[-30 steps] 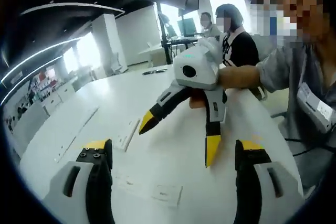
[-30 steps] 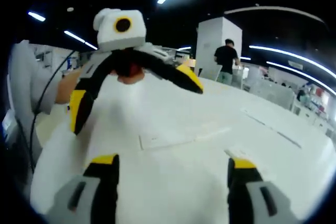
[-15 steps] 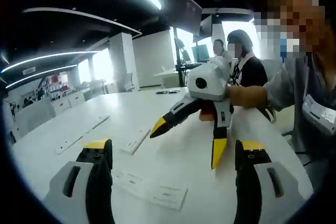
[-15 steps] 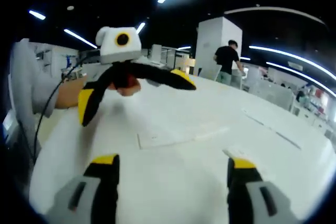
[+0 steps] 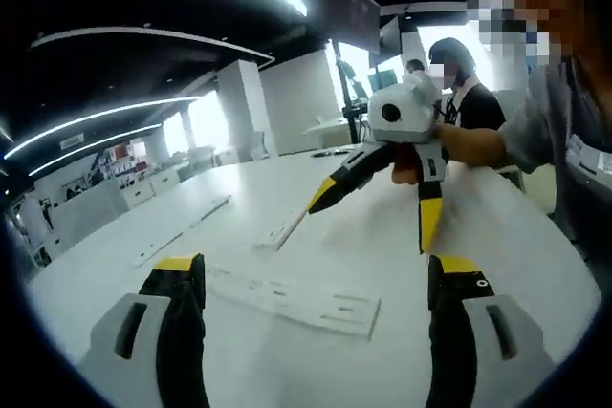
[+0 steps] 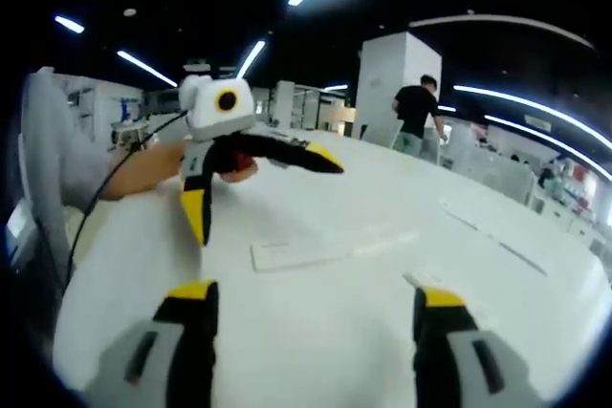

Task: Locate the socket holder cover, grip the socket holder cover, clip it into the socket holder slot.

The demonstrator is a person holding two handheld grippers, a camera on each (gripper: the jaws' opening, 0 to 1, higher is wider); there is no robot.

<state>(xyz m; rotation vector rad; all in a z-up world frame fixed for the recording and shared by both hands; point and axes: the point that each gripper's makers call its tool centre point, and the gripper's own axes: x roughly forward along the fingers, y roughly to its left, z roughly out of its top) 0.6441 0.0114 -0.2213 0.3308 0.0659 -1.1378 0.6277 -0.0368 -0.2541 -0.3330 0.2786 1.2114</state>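
We could not tell the socket holder cover from the socket holder among the white strips (image 5: 292,298) on the table (image 5: 497,236); their detail was blurred (white on white). In the right gripper view a strip (image 6: 320,247) lay equally washed out. Far pieces (image 5: 177,236) were too small to identify. The left gripper (image 5: 311,279) was cut off at the lower edge.

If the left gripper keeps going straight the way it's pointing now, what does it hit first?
Most likely the long white strip lying flat on the white table, just ahead of the left gripper with its jaws open. Depth is hard to judge; the right gripper sits farther beyond.
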